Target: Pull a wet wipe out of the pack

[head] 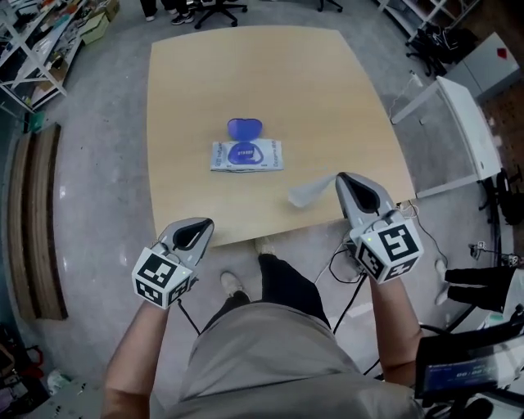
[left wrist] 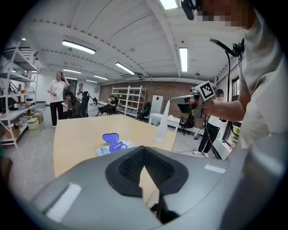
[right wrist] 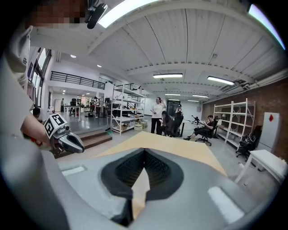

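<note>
The wet wipe pack (head: 246, 155) lies flat in the middle of the tan table (head: 180, 82), its blue lid (head: 244, 128) flipped open toward the far side. My right gripper (head: 340, 177) is over the table's near right edge, shut on a white wet wipe (head: 304, 194) that trails from its tip, clear of the pack. In the left gripper view the wipe (left wrist: 161, 128) hangs down from the right gripper (left wrist: 180, 99), with the pack (left wrist: 114, 147) beyond it on the table. My left gripper (head: 199, 223) is shut and holds nothing, just off the near edge.
A white side table (head: 458, 123) stands to the right of the table. Shelving (head: 33, 49) lines the left wall, and office chairs (head: 217, 10) stand at the far end. Cables (head: 344, 270) lie on the floor by the person's legs.
</note>
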